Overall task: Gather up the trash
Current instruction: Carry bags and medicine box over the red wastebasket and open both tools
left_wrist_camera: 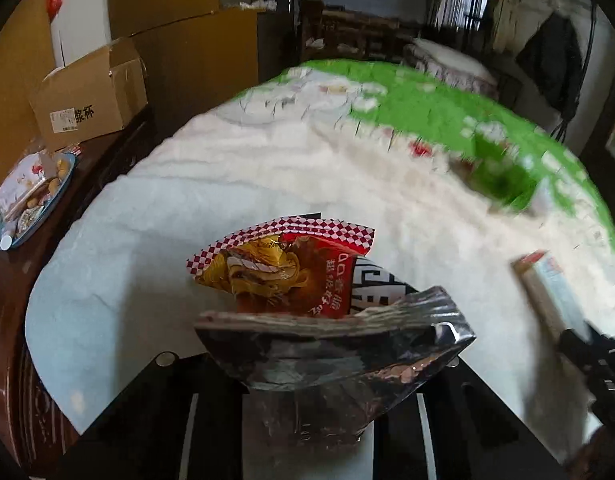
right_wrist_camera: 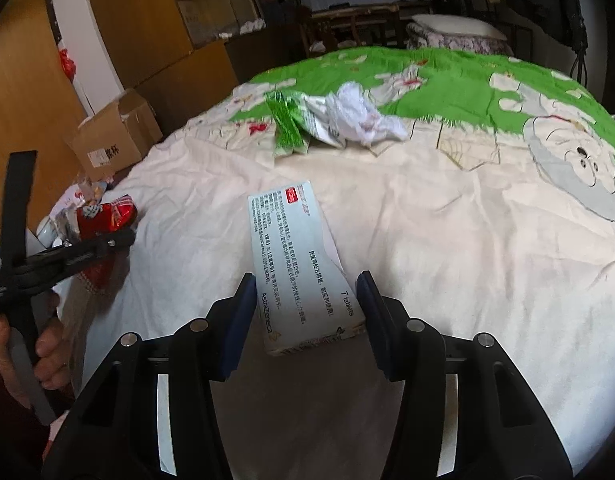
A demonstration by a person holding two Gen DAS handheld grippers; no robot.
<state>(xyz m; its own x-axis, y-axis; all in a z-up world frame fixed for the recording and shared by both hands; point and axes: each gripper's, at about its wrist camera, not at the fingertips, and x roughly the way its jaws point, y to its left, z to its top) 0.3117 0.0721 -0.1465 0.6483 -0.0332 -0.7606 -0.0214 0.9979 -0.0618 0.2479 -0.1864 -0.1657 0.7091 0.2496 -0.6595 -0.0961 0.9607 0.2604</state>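
Observation:
My left gripper [left_wrist_camera: 307, 392] is shut on a crumpled red and silver snack wrapper [left_wrist_camera: 307, 280] and holds it above the bed's near left side; the wrapper also shows in the right wrist view [right_wrist_camera: 107, 216]. My right gripper [right_wrist_camera: 303, 312] is open, its blue-padded jaws either side of the near end of a white medicine box [right_wrist_camera: 299, 264] lying on the cream bedsheet [right_wrist_camera: 447, 260]. The box also shows in the left wrist view [left_wrist_camera: 547, 288]. Further back lie a green packet [right_wrist_camera: 287, 124] and a crumpled white tissue [right_wrist_camera: 363, 116].
A dark wooden side table [left_wrist_camera: 107, 152] on the left holds a cardboard box [left_wrist_camera: 91, 96] and a plate of snacks [left_wrist_camera: 35, 196]. The far half of the bed is green patterned cover [right_wrist_camera: 447, 76]. Furniture stands beyond the bed.

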